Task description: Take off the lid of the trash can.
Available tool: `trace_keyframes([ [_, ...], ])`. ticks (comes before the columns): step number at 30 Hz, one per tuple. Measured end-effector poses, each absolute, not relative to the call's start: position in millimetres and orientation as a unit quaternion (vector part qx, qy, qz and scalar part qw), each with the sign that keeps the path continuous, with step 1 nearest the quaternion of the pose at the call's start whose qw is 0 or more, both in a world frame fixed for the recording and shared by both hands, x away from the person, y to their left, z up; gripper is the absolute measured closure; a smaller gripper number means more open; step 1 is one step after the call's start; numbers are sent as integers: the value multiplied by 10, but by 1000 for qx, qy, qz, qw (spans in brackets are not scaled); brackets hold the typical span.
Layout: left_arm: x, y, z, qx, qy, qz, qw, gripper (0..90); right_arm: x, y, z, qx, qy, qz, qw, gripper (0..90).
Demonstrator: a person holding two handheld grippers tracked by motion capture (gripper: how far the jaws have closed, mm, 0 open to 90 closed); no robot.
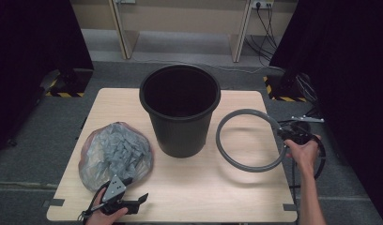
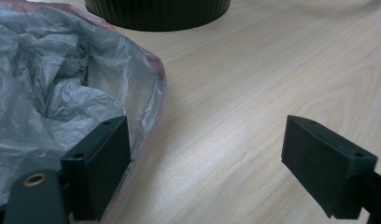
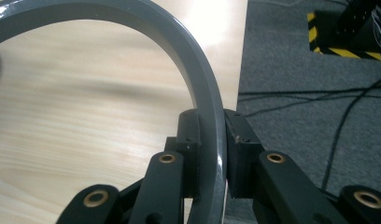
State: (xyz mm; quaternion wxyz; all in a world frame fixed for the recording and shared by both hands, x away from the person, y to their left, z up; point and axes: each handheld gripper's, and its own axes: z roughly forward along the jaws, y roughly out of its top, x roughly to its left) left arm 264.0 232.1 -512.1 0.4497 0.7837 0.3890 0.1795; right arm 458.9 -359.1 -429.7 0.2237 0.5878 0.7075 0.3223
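High view: a light wooden table (image 1: 255, 197) stands on grey carpet, and at its middle, toward the far edge, sits an upright black plastic bucket (image 1: 180, 110) with its mouth open to the ceiling. To the right of the bucket a grey plastic ring (image 1: 249, 139) is held over the tabletop, its far edge blurred, its right side caught in the right gripper (image 1: 287, 133), which a hand grasps from the table's right edge. From the right gripper view the grip is plain: both black jaws press against the rim of the ring (image 3: 198, 79), one on the inside and one on the outside, with the arc curving away over the wood (the carpet and some cables lie beyond the table's edge). On the left side of the table lies a crumpled grey plastic bag (image 1: 115, 154) with a pinkish translucent edge, well apart from the ring and just beside the bucket. The left gripper (image 1: 140, 200) rests low at the near left corner, beside the bag's near edge. In the left gripper view its jaws stand wide apart with bare wood between them; the bag (image 2: 53, 88) lies against the left-hand jaw, and the ribbed foot of the bucket (image 2: 158, 14) shows at the top.
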Motion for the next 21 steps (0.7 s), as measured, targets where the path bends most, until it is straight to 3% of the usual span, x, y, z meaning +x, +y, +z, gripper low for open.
trace_keyframes([
  [11, 2634, 2337, -5106, 781, 390, 183, 452, 149, 4722, -3457, -4776, 596, 717, 281, 226, 773],
  [21, 2641, 2341, -5114, 782, 391, 183, 450, 149, 4713, -3506, -4952, 604, 709, 283, 228, 767],
])
